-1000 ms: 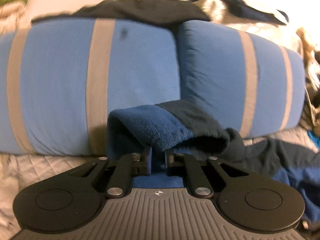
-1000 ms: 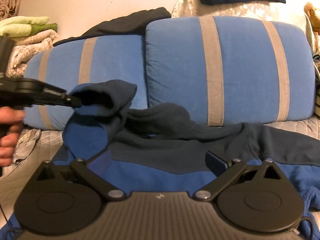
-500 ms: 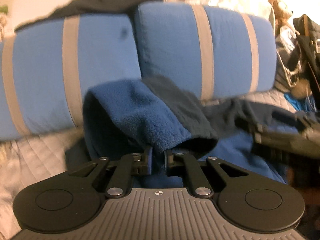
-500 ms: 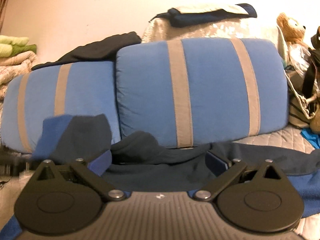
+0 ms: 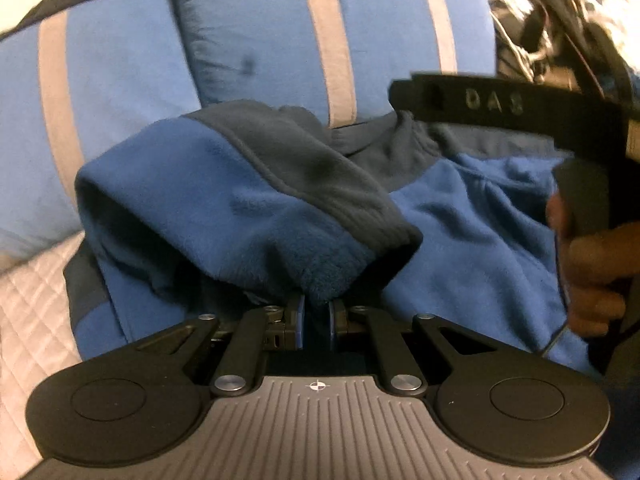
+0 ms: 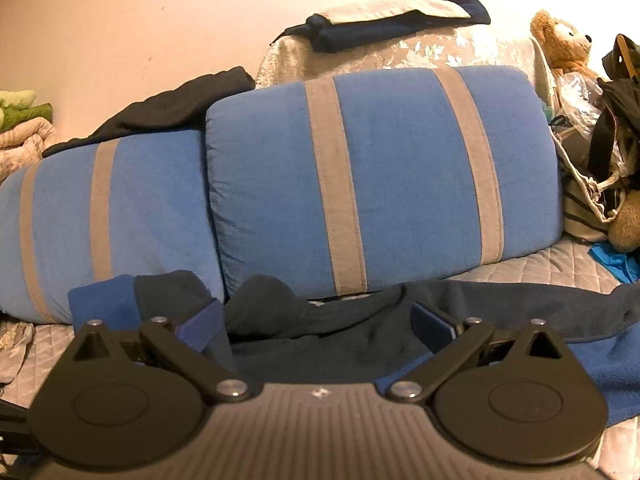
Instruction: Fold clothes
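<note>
Fleece sleeve point(image 5: 240, 208) pinched, left tool point(image 5: 316, 322)

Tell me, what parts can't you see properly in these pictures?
- Left view: the spot where the left tool pinches the fleece is hidden by bunched cloth.
- Left view: the right tool's tip is hidden behind its own body, and the clutter behind it is blurred.
- Right view: the fleece's lower part is hidden behind the open right tool.
</note>
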{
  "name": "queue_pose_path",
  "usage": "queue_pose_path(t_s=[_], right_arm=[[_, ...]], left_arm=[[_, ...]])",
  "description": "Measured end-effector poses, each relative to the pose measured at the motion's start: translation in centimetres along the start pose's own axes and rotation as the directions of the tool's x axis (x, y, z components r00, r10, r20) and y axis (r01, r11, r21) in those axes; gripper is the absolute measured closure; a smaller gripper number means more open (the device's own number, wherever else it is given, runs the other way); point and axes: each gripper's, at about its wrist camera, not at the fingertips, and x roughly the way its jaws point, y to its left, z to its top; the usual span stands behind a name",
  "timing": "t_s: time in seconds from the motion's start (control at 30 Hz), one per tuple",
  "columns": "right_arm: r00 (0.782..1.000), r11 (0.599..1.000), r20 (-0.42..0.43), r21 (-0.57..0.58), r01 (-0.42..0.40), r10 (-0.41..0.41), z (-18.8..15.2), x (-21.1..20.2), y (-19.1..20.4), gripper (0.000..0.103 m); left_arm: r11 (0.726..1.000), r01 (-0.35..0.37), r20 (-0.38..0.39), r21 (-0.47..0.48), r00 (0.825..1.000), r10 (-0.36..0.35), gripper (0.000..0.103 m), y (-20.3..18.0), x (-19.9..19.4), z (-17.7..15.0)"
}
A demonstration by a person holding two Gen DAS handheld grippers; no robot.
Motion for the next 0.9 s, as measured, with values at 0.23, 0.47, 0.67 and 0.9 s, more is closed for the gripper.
queue_pose_path(t_s=[0.23, 0.47, 0.67, 0.9], right_arm=[[0.992, 0.993, -0.047, -0.008, -0.114, 0.113, -0.1, 0.4, -0.1, 0.000], [0.946, 0.928, 0.006, -0.199, -0.316, 0.324, -0.2, -2.2, 1.7, 0.001], [0.900, 0.727, 0.026, -0.601, -0.333, 0.434, -3.3, -4.7, 6.0, 0.009], [0.904, 0.525, 0.048, -0.826, -0.203, 0.425, -7.5, -5.4, 9.1, 0.030]], left_arm=[[0.998, -0.044, 0.032, -0.038, 0.998, 0.045, 0.091, 1.1, -1.2, -0.5], [0.988, -0.114, 0.074, -0.103, 0.990, 0.122, 0.091, 4.5, -3.4, -0.6], [0.990, -0.077, 0.104, -0.122, 0.991, 0.089, 0.091, 5.8, -5.0, -0.6], [0.999, -0.012, 0.128, -0.044, 0.992, 0.018, 0.091, 5.1, -6.3, 0.2]])
